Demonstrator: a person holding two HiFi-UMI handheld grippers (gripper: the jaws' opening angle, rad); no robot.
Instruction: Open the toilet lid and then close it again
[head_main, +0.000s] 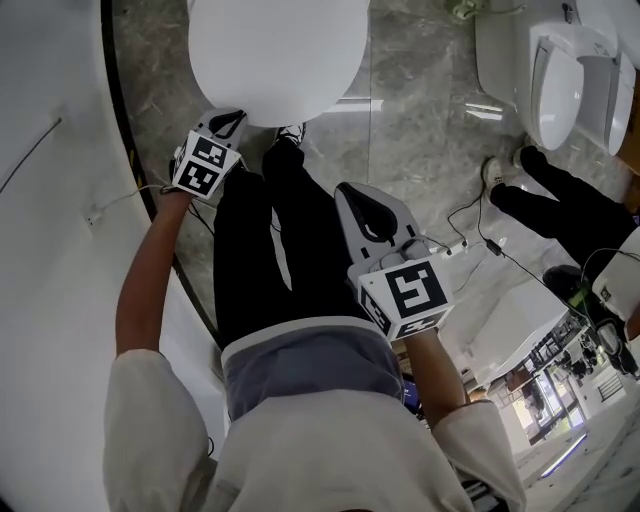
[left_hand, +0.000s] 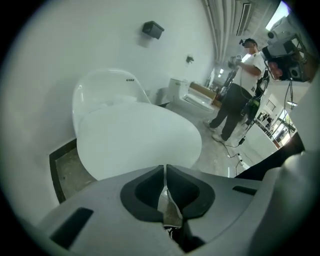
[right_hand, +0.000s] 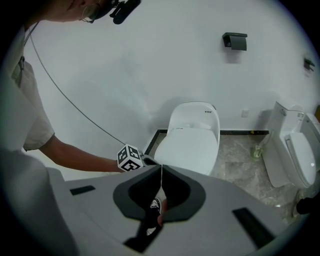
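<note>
The white toilet lid (head_main: 280, 50) lies down flat over the bowl, straight ahead of my feet. My left gripper (head_main: 232, 118) sits by the lid's front-left edge, just short of it, with its jaws together and nothing between them. Through the left gripper view, the lid (left_hand: 135, 140) fills the space beyond the left gripper (left_hand: 165, 167). My right gripper (head_main: 355, 195) hangs back over my right leg, well away from the lid, its jaws touching and empty. From the right gripper view, the right gripper (right_hand: 161, 167) points at the lid (right_hand: 190, 150), and the left gripper's marker cube (right_hand: 131, 157) shows beside the lid.
A second toilet (head_main: 565, 80) stands to the right on the marble floor. Another person (left_hand: 235, 100) stands near it, with cables (head_main: 480, 235) trailing on the floor. The white wall (head_main: 50, 200) is close on my left. A black fixture (right_hand: 235, 41) hangs on the back wall.
</note>
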